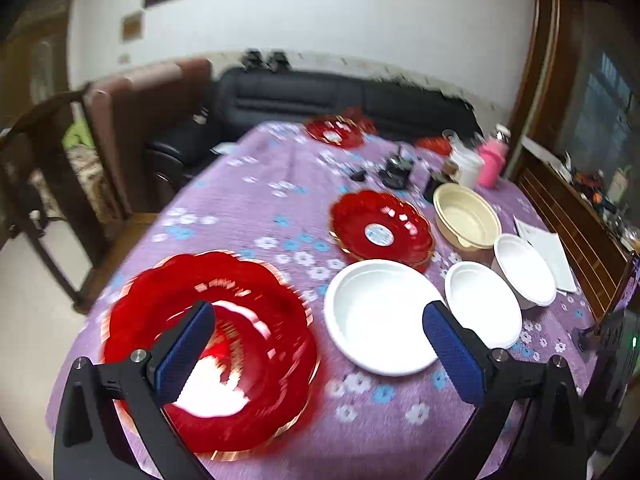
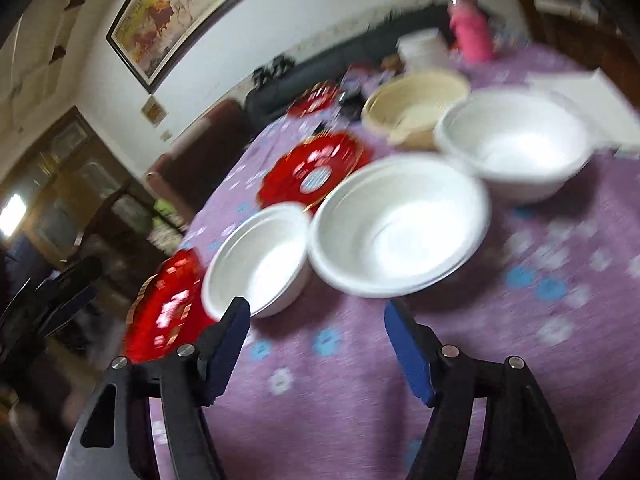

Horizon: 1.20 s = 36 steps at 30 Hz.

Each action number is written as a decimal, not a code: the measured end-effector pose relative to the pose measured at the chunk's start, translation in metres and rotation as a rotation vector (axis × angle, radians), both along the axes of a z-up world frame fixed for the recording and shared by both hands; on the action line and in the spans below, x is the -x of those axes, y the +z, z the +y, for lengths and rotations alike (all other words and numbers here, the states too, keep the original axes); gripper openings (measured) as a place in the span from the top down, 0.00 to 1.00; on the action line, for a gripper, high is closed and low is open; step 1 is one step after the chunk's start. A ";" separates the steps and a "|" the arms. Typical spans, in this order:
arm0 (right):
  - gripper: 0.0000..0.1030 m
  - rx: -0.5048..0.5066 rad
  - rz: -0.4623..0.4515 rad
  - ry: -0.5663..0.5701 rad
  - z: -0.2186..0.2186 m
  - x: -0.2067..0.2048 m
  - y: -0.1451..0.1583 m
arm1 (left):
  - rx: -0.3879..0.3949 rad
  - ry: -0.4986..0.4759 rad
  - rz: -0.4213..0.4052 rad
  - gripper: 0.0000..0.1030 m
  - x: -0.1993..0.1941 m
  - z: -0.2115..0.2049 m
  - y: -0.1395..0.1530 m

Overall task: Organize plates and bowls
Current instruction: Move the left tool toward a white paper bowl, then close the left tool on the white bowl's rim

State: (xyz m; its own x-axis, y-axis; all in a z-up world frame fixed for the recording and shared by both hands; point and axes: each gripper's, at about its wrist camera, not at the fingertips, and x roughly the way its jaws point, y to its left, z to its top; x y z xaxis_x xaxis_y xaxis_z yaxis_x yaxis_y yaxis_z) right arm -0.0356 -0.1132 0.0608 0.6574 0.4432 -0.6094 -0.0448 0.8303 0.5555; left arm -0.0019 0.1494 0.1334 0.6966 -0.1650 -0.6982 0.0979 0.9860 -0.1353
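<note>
On the purple flowered tablecloth point(image 1: 256, 200) a big red scalloped plate point(image 1: 256, 320) lies near left, blurred. My left gripper point(image 1: 320, 340) hangs open above it, its left finger point(image 1: 188, 352) over the plate, nothing gripped. To the right are a wide white dish point(image 1: 376, 316), two white bowls point(image 1: 480, 304) point(image 1: 524, 268), a cream bowl point(image 1: 466, 216) and a second red plate point(image 1: 380, 228); a third red plate point(image 1: 336, 132) sits far back. My right gripper point(image 2: 318, 332) is open over bare cloth, just short of the white dish point(image 2: 260, 256) and the middle white bowl point(image 2: 400, 228).
A pink bottle point(image 1: 492, 164), a white jar point(image 1: 466, 166) and small black items point(image 1: 396, 170) stand beyond the dishes. White paper point(image 1: 548, 248) lies at the right edge. A black sofa point(image 1: 340, 96) is behind the table, and a wooden chair point(image 1: 40, 168) to the left.
</note>
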 end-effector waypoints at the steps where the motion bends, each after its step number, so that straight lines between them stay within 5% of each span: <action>1: 0.28 -0.020 0.014 0.005 0.002 -0.003 -0.003 | 0.000 -0.010 0.028 0.00 -0.013 -0.002 -0.004; 10: 0.27 -0.062 0.073 -0.014 0.020 -0.038 -0.014 | 0.064 -0.097 0.281 0.00 -0.104 -0.018 -0.053; 15: 0.30 -0.060 0.096 -0.002 0.029 -0.053 -0.026 | 0.098 -0.120 0.358 0.19 -0.124 -0.020 -0.076; 24: 0.54 -0.069 0.114 0.018 0.032 -0.066 -0.040 | 0.020 -0.187 0.391 0.26 -0.130 -0.043 -0.093; 28: 0.71 -0.092 0.126 0.025 0.032 -0.069 -0.047 | -0.015 -0.207 0.432 0.70 -0.128 -0.052 -0.102; 36: 0.80 -0.122 0.117 0.032 0.030 -0.069 -0.047 | -0.048 -0.179 0.353 0.72 -0.106 -0.054 -0.081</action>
